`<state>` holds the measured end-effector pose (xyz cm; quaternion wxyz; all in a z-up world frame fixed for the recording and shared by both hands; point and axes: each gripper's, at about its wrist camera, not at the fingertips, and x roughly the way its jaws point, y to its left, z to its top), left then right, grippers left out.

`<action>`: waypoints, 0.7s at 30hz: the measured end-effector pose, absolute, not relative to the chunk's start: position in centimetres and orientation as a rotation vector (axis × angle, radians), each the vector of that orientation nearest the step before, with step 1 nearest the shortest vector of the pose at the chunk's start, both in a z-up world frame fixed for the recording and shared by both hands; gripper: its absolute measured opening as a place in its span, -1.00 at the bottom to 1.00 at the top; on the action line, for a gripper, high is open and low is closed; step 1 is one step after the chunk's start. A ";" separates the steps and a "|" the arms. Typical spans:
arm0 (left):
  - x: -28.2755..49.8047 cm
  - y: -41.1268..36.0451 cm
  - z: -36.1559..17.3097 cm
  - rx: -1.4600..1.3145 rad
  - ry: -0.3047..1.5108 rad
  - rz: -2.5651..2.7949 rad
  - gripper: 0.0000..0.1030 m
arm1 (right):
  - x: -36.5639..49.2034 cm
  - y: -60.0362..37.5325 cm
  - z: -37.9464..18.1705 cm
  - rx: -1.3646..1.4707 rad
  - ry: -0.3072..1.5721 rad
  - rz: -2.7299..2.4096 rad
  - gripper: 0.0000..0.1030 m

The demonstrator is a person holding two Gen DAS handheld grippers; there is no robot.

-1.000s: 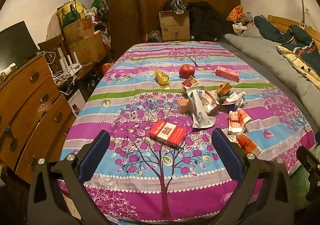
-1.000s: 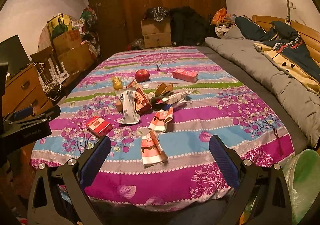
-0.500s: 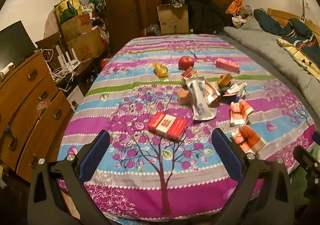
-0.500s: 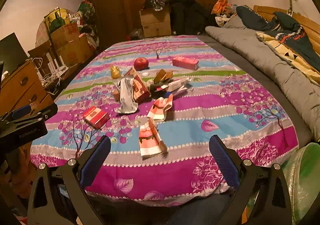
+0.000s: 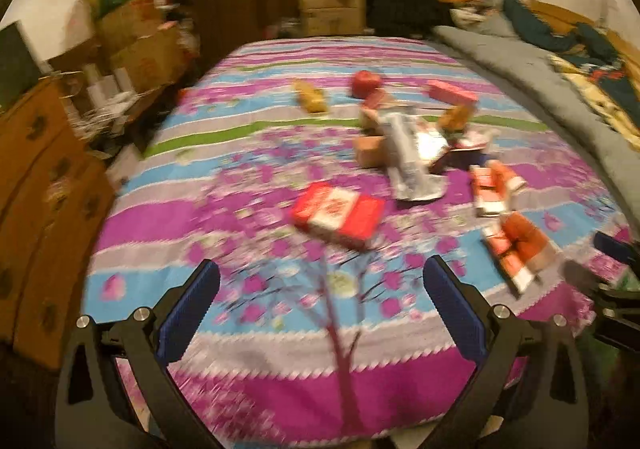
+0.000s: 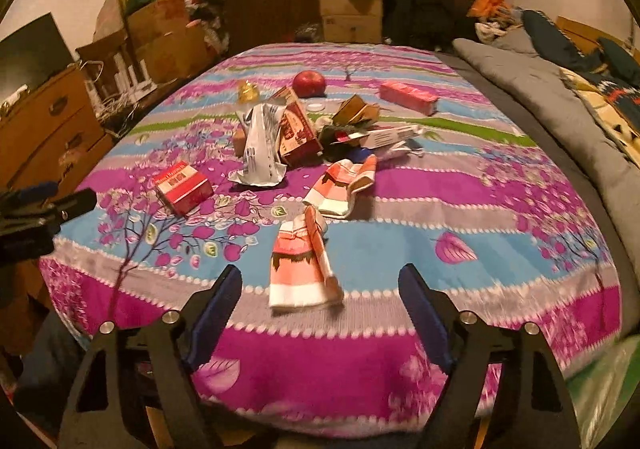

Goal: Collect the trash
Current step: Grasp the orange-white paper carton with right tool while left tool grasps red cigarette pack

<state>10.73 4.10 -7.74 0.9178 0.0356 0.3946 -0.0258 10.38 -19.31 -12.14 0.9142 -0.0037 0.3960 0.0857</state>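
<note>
Orange-white flattened carton [image 6: 304, 265] on patterned tablecloth [image 6: 400, 249], right tool [image 6: 320, 289] spread empty, left tool [image 5: 320, 285] likewise

Left claw [image 5: 320, 281] and right claw [image 6: 320, 289], jaws spread, empty.

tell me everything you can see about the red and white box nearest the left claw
The red and white box is a small flat carton, apparently cardboard, with red ends, a white middle band and red print too small to read. It looks closed and lies flat, angled, on the floral tablecloth, apart from the other litter. Nothing else touches it; the left claw is open short of it.
</note>
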 end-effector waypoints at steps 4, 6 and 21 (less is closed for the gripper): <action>14.3 3.7 -9.3 0.098 0.821 -0.183 0.91 | 13.1 -19.8 -14.0 0.039 0.860 0.254 0.55; 16.8 3.7 -10.6 0.113 0.858 -0.224 0.91 | 14.5 -20.1 -15.0 0.081 0.892 0.288 0.55; 23.7 4.1 -17.1 0.225 1.000 -0.352 0.91 | 18.7 -19.3 -18.6 0.133 0.979 0.376 0.09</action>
